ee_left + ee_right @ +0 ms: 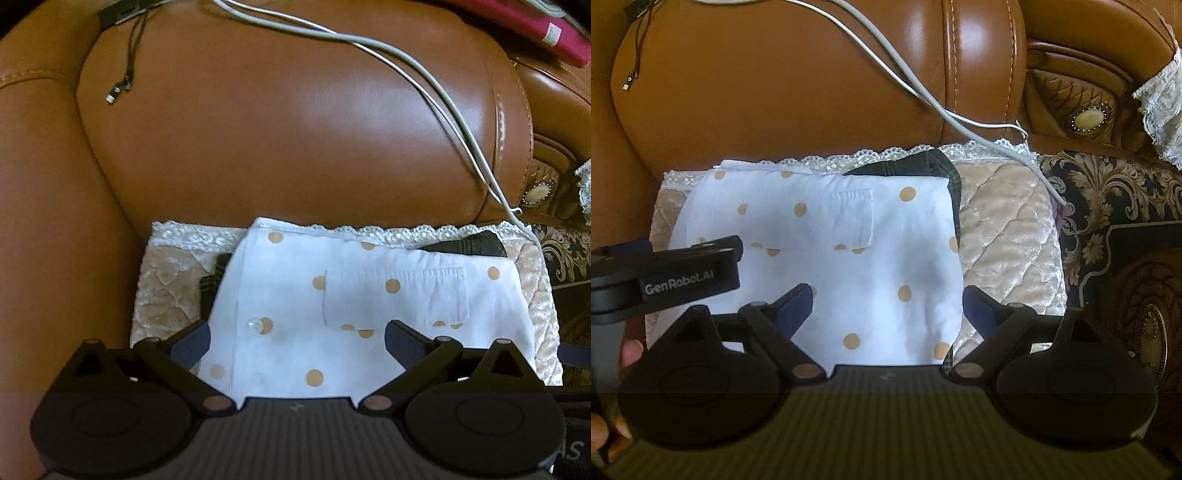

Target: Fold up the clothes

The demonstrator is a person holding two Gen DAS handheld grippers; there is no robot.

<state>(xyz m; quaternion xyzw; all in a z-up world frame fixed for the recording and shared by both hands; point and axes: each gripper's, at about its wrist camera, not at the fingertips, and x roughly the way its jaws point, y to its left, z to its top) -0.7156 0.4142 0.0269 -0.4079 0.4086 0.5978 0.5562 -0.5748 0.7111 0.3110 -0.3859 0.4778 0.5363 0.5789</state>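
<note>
A white shirt with tan polka dots point(332, 314) lies folded into a rectangle on a cream quilted seat pad point(166, 288); it also shows in the right wrist view point(849, 258). A dark plaid garment point(465, 245) lies under it, with edges showing point(916, 162). My left gripper point(297, 341) is open and empty, just above the shirt's near edge. My right gripper point(886, 304) is open and empty over the shirt's near right part. The left gripper's body point(676, 273) shows at the left of the right wrist view.
The pad lies on a brown leather sofa point(277, 129). White cables point(424, 81) run down the backrest to the pad's right corner. A thin black cable point(122, 81) hangs at upper left. A dark patterned cloth point(1108, 206) lies to the right.
</note>
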